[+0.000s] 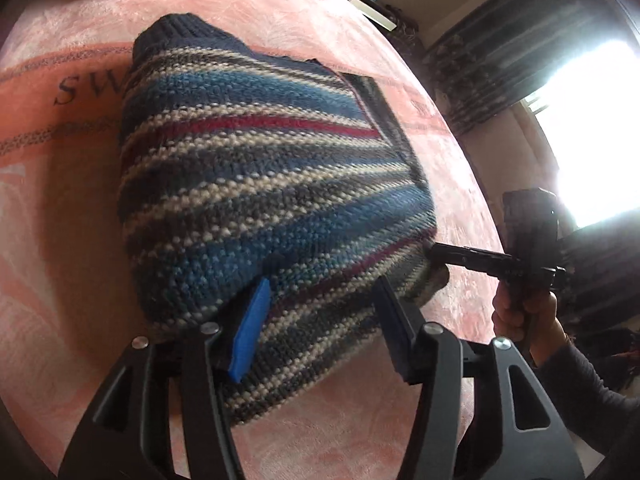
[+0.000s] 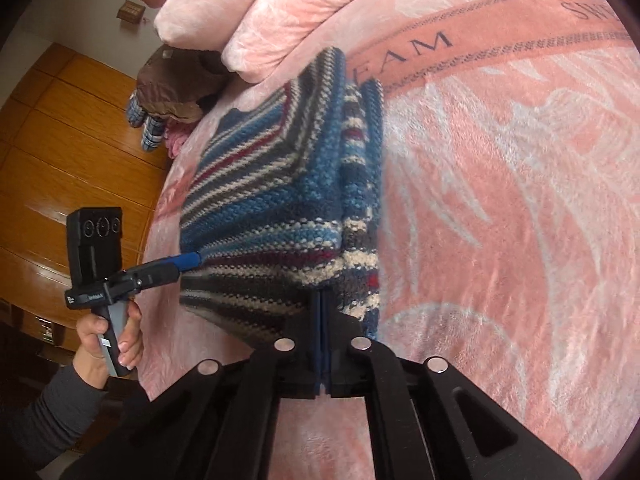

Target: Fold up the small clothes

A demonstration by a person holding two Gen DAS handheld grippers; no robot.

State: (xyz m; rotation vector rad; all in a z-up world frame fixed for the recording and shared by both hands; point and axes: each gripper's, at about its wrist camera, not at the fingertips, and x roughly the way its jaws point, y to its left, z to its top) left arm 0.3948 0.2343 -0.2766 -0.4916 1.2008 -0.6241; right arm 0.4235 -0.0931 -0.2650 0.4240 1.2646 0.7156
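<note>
Black right gripper (image 2: 322, 308) pinching near hem of blue-grey-white striped knitted sweater (image 2: 280, 184); left gripper (image 1: 320, 304) spread wide over same hem (blue pad showing). Sweater folded on pink plush blanket (image 2: 500, 160); pillows (image 2: 256, 4) beyond.

You have a pink plush blanket (image 2: 500, 184) spread over the bed, with a darker band carrying dark letters. 2 rolled pink pillows (image 2: 256, 12) lie at its far edge. Beside the bed sit a brown stuffed toy (image 2: 176, 92) with blue plaid feet, a wooden floor (image 2: 60, 140), and a bright window (image 1: 592, 136) with dark patterned curtains (image 1: 500, 68).
</note>
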